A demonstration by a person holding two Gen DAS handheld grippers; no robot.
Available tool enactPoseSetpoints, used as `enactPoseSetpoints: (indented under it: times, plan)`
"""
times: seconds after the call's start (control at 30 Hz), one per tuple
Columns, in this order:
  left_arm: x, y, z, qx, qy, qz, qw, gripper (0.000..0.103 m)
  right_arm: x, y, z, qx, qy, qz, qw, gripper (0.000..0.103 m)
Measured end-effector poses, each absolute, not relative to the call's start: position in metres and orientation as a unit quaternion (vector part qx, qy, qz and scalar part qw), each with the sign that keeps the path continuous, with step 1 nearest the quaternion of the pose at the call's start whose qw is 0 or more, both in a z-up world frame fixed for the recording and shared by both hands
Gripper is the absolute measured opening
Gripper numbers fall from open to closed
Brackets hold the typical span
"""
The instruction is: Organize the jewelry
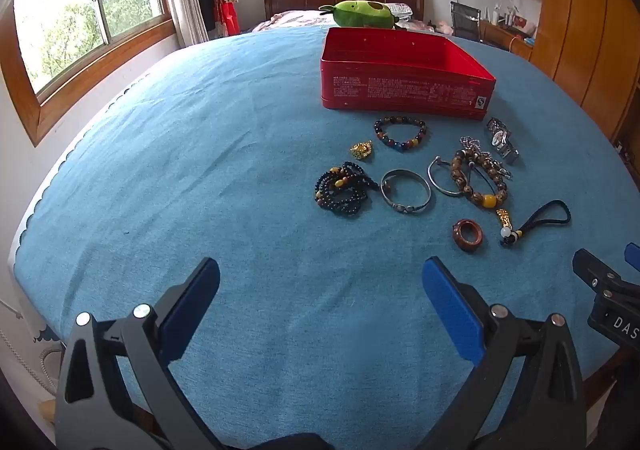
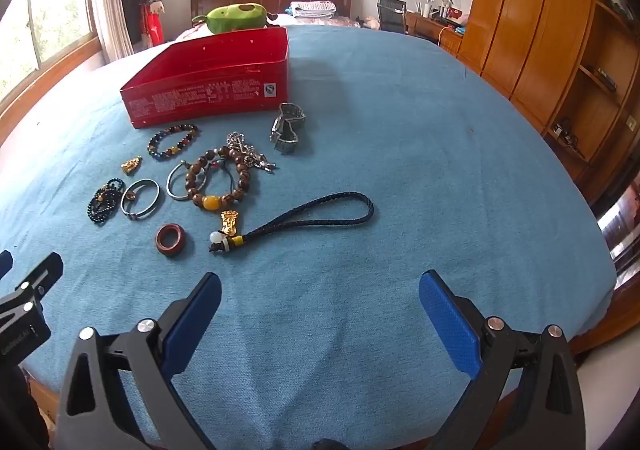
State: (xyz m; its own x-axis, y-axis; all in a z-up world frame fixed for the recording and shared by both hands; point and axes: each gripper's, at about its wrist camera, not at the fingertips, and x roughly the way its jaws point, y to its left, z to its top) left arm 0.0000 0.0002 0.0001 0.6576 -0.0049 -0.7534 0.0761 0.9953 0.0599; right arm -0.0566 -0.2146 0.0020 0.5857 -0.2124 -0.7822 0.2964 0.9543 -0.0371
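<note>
Open red tin standing empty, bead bracelets, bangles, watch scattered just before it

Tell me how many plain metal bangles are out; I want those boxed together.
2, side by side amid the jewelry: one bangle right of the dark bead pile, one open cuff overlapping the brown bead bracelet. None seems hidden.

A: The cloth filling most of the frame is plain blue, and the tin in the upper middle is red with small pale print along its side.

B: Lower down, a reddish-brown ring, a braided dark blue cord, and brown mottled beads with one amber-yellow bead. The gripper pads are bright blue.
</note>
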Motion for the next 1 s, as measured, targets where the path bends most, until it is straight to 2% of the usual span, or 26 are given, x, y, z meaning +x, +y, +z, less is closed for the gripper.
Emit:
enactPoseSetpoints:
  times: [1.0]
  plan:
    - [-0.0033, 0.0019, 0.0000, 0.044, 0.414, -0.024, 0.909, 0.100, -0.0545, -0.2153, 0.0003, 0.050, 0.434, -0.142, 0.888, 0.099]
